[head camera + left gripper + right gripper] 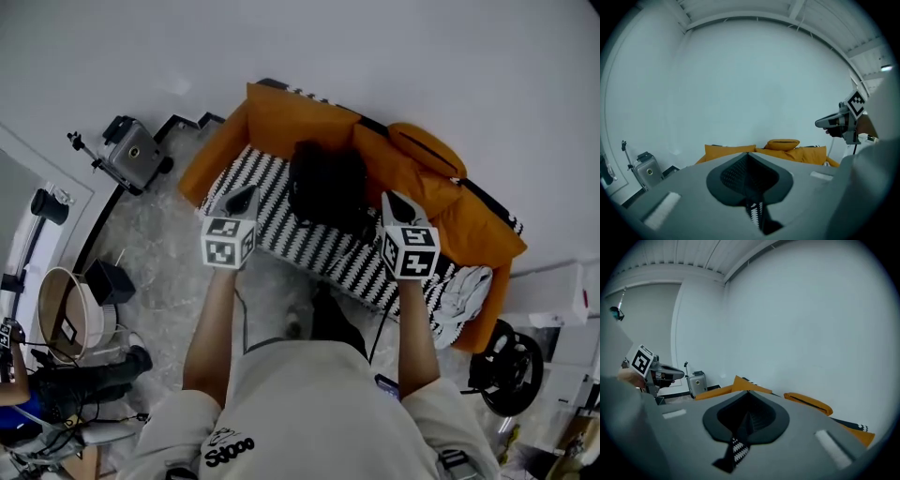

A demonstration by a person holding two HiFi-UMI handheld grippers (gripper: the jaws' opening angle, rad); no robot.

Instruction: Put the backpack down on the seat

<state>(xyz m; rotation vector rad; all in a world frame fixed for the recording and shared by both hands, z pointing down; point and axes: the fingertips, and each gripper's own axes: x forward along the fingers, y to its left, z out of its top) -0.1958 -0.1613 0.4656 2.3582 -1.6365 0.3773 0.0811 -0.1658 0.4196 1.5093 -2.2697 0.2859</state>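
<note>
Checked head view first. Found backpack, black, lying on the black-and-white striped seat of the orange sofa, centre of frame, upper edge up against the backrest. Saw it clear of both tools.

Placed left gripper left of the backpack in frame, tip over the striped seat, marker cube just below it. Placed right gripper just right of the backpack, tip pointing toward the sofa back. Saw both forearms reaching up from the bottom of frame, roughly parallel.

Checked left gripper view: jaws pressed together at lower centre, nothing between them. Caught the orange backrest and a loose orange cushion just above the jaw line, plain pale wall behind. Spotted the right gripper at the right edge, also closed.

Checked right gripper view: jaws likewise together, nothing pinched. Picked out the left gripper at the left edge, a silver suitcase beside it, the sofa corner at centre and the cushion at lower right.

Other items in head view: same suitcase at upper left on the marbled floor, cushion resting on the sofa to the upper right of the backpack, white cloth bunched on the seat's lower-right end, well apart from the backpack.
</note>
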